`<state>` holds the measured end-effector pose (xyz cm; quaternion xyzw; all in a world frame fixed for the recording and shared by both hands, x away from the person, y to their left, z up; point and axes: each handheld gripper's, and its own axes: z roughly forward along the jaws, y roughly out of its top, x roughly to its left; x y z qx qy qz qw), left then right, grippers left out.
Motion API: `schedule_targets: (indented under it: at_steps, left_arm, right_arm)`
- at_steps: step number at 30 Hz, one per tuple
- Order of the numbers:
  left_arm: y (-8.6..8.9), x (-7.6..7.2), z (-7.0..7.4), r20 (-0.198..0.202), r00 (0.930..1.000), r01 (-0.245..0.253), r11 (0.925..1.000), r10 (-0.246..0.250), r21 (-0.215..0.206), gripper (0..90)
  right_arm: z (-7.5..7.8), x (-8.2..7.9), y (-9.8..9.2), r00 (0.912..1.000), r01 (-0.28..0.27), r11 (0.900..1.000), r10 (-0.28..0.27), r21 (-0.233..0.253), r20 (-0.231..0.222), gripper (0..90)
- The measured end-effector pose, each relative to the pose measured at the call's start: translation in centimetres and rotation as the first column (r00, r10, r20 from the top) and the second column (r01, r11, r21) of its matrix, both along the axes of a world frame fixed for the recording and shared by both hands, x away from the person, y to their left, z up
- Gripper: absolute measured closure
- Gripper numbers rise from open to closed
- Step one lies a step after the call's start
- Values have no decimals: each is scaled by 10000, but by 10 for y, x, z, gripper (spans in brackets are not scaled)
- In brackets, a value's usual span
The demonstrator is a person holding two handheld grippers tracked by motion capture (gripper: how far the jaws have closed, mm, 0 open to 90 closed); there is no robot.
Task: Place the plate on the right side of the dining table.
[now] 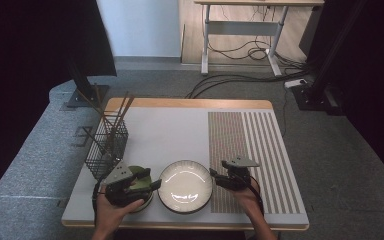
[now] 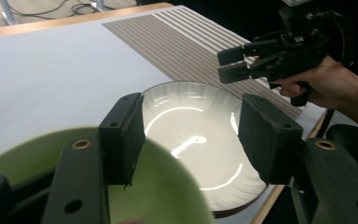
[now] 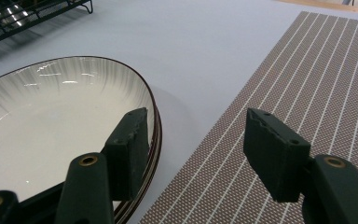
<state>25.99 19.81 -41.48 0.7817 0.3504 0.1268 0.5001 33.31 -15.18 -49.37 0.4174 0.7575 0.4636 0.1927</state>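
The round white ribbed ceramic plate [image 1: 185, 186] sits flat, face up, at the table's near edge, so no real long axis to speak of. Right beside the plate's left rim there's a green bowl [image 2: 168, 186] with the left gripper [image 1: 150, 184] over it, jaws wide and holding nothing. The right gripper [image 1: 215, 175] hovers at the plate's right rim over the brown striped placemat [image 1: 260, 150], jaws also spread and gripping nothing, and a black wire basket of chopsticks [image 1: 107, 145] stands further back-left of the plate.

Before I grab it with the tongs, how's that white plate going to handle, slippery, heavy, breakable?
The white plate looks glazed and shiny, so the tongs' flat pads may slip on it. It seems rigid ceramic, probably fairly heavy for its size and liable to chip if dropped. Its rim lies low against the table, so pushing would likely slide it rather than tip it, perhaps toward the green bowl.
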Motion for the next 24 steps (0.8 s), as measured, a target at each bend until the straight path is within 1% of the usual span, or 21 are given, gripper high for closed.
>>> schedule_targets:
  at_steps: [5,9,11,16,19,24]
  left_arm:
    - [-8,-2,-2,-94,9996,270,9996,-269,42,407]
    - [-12,-4,-2,-108,9994,325,9994,-324,86,400]
    - [-14,-5,-2,-186,9994,311,9994,-309,155,397]
    - [-18,-6,-3,-256,9993,276,9994,-271,207,389]
    - [-23,-5,-4,-276,9991,327,9991,-320,259,376]
    - [-35,-5,-5,-278,9982,537,9975,-525,464,368]
  right_arm:
    - [0,1,-1,10000,23,10000,-23,-47,16,399]
    - [0,2,-2,10000,38,10000,-38,-63,37,396]
    - [0,3,-3,10000,48,10000,-47,-59,26,394]
    - [0,4,-5,9999,107,9999,-107,113,-57,392]
    - [0,4,-5,9999,119,9999,-118,122,-111,389]
    - [-1,2,-5,9998,135,9998,-133,144,-134,382]
